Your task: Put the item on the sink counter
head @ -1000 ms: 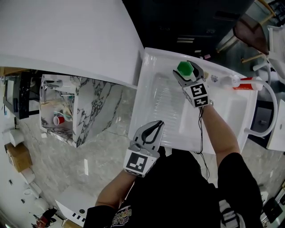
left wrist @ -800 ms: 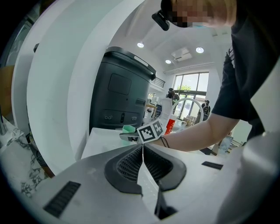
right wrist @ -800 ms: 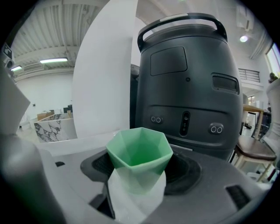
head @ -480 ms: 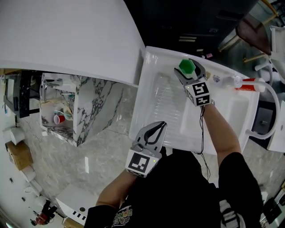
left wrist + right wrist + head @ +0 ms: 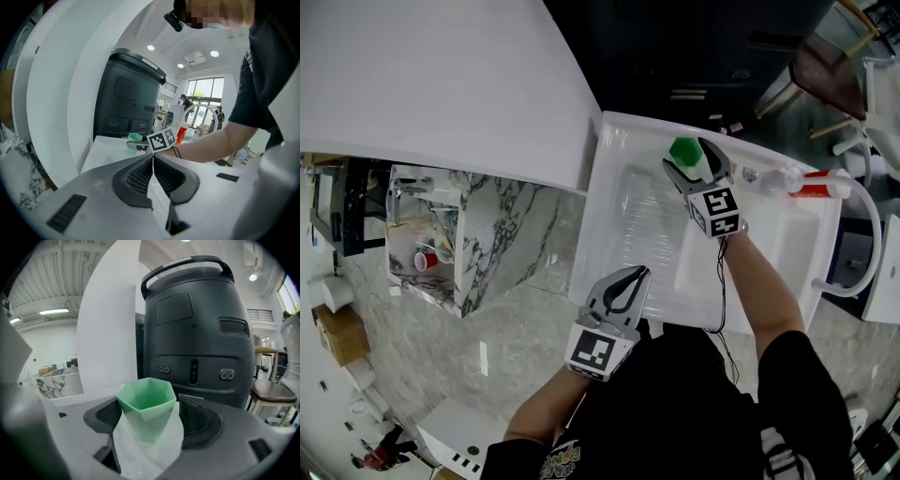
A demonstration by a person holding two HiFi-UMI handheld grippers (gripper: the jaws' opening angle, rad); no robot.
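Right gripper jaws just opening round green cup, base hidden

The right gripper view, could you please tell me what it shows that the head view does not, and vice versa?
Only the right gripper view: the dark grey machine's buttoned front, and a gap between the green cup and the right gripper's fingers, which have just been opening. Only the head view: the left gripper, shut, the sink basin and a red-and-white tube. Both: the cup upright on the white counter.
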